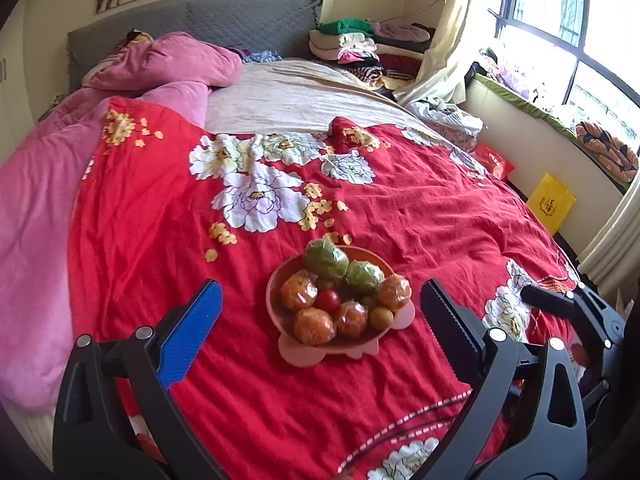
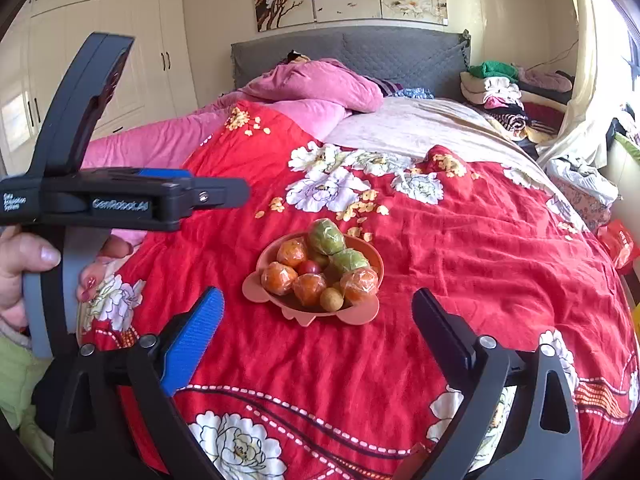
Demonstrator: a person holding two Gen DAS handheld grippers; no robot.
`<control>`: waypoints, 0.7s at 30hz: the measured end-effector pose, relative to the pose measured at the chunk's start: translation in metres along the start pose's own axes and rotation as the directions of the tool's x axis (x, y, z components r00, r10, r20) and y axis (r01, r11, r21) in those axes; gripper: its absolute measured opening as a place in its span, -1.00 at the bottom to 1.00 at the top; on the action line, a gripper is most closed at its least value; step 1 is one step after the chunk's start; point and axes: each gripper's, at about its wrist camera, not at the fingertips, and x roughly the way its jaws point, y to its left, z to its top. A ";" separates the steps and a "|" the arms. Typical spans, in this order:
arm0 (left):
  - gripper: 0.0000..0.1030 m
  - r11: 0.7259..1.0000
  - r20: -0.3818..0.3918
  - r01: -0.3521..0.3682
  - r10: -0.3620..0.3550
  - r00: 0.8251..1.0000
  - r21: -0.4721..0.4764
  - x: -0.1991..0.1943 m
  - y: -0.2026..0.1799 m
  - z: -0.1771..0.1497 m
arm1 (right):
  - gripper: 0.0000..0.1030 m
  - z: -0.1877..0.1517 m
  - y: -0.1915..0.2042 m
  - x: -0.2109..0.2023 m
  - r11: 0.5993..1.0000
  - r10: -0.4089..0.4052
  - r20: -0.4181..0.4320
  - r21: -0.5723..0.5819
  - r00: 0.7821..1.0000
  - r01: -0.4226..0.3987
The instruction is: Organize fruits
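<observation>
A pink bowl (image 1: 280, 280) stands on a red flowered quilt (image 1: 420, 216). It holds several wrapped oranges (image 1: 298, 291), two wrapped green fruits (image 1: 326, 258), a red tomato (image 1: 327, 301) and small yellow-green fruits (image 1: 381, 317). My left gripper (image 1: 320, 308) is open and empty, its fingers on either side of the bowl, just short of it. In the right wrist view the bowl (image 2: 260, 260) with its fruit (image 2: 326, 236) lies ahead of my right gripper (image 2: 318, 318), which is open and empty. The left gripper's body (image 2: 120, 200) shows at the left, held by a hand.
A pink duvet (image 1: 36, 208) lies along the left of the bed. Folded clothes (image 1: 360, 52) are stacked by the grey headboard (image 1: 224, 24). A window ledge (image 1: 560, 120) and a yellow bag (image 1: 551, 203) are at the right. White wardrobes (image 2: 100, 52) stand at the far left.
</observation>
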 end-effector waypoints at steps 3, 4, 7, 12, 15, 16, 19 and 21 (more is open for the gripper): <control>0.81 1.000 0.004 -0.013 0.013 1.000 0.004 -0.009 -0.001 -0.008 | 0.91 0.000 0.002 -0.008 1.000 -0.013 0.010 -0.002 1.000 0.013; 0.81 1.000 0.004 -0.022 0.022 1.000 0.005 -0.012 -0.002 -0.010 | 0.91 -0.001 0.003 -0.011 1.000 -0.018 0.013 -0.003 1.000 0.018; 0.81 0.999 0.007 -0.035 0.035 0.999 -0.007 -0.021 -0.002 -0.020 | 0.91 -0.003 0.005 -0.018 1.000 -0.026 0.025 -0.003 0.999 0.026; 0.81 0.997 0.019 -0.061 0.062 0.998 -0.036 -0.037 0.001 -0.041 | 0.91 -0.008 0.008 -0.028 0.999 -0.037 0.029 0.000 0.999 0.037; 0.81 0.996 0.025 -0.078 0.079 0.997 -0.049 -0.044 0.003 -0.053 | 0.91 -0.012 0.011 -0.029 0.999 -0.043 0.022 -0.003 0.999 0.043; 0.81 0.995 0.024 -0.080 0.081 0.996 -0.053 -0.046 0.004 -0.056 | 0.91 -0.013 0.011 -0.029 0.999 -0.044 0.020 -0.003 0.999 0.044; 0.81 0.994 0.014 -0.086 0.087 0.996 -0.061 -0.049 0.004 -0.070 | 0.91 -0.019 0.013 -0.031 0.999 -0.046 0.012 -0.001 0.999 0.047; 0.81 0.994 0.010 -0.091 0.091 0.996 -0.067 -0.051 0.004 -0.077 | 0.91 -0.024 0.013 -0.032 0.999 -0.053 0.006 0.003 0.999 0.053</control>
